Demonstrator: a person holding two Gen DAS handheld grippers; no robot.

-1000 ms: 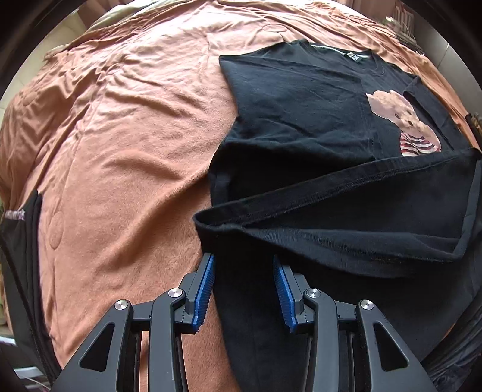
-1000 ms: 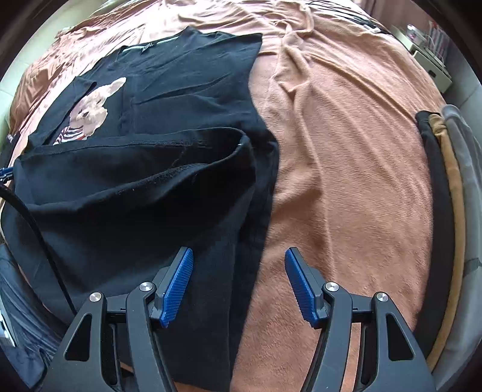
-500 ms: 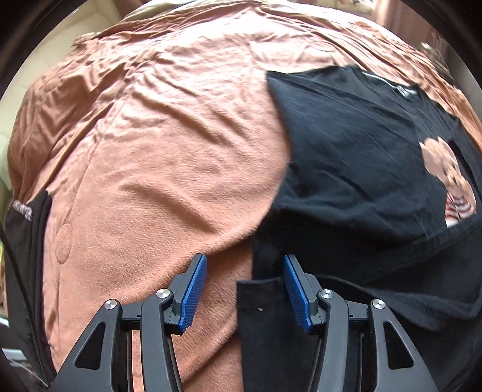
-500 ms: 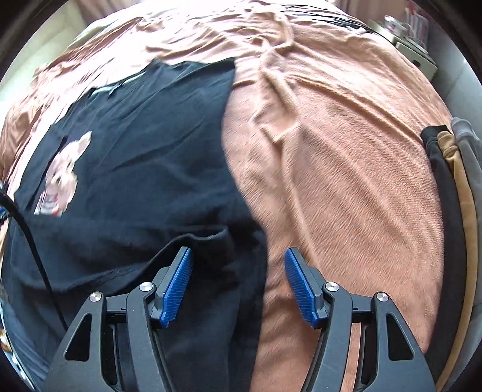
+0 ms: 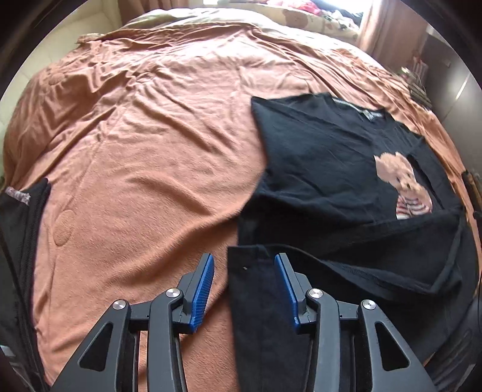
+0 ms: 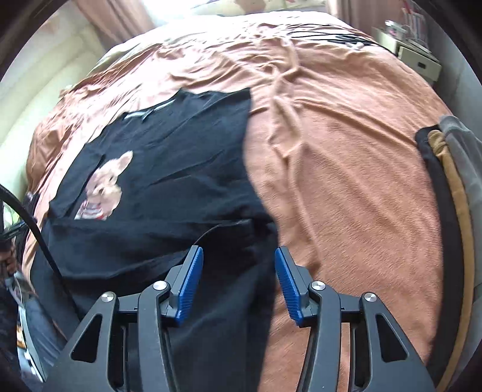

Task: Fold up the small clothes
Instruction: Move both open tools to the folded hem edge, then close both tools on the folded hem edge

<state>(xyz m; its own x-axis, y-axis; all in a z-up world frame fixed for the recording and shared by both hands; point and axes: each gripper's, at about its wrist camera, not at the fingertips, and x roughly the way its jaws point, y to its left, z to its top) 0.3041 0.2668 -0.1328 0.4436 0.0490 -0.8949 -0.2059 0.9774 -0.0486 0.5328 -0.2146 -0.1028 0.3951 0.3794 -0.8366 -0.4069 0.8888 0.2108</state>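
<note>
On rumpled orange bedspread (image 5: 156, 169), black T-shirt (image 5: 331, 156), curtained window (image 6: 120, 18) behind.

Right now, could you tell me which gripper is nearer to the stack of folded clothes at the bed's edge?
Right. The right gripper has the stack of folded clothes just beyond its outer side; the left gripper sits across the black T-shirt.

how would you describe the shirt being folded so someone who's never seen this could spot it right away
Start from the big rust-orange blanket that covers the bed. The black t-shirt lies flat on it, collar at the far end, near hem turned up. Only it bears a tan teddy-bear print, unlike the plain folded clothes stacked at the bed's edge.
</note>
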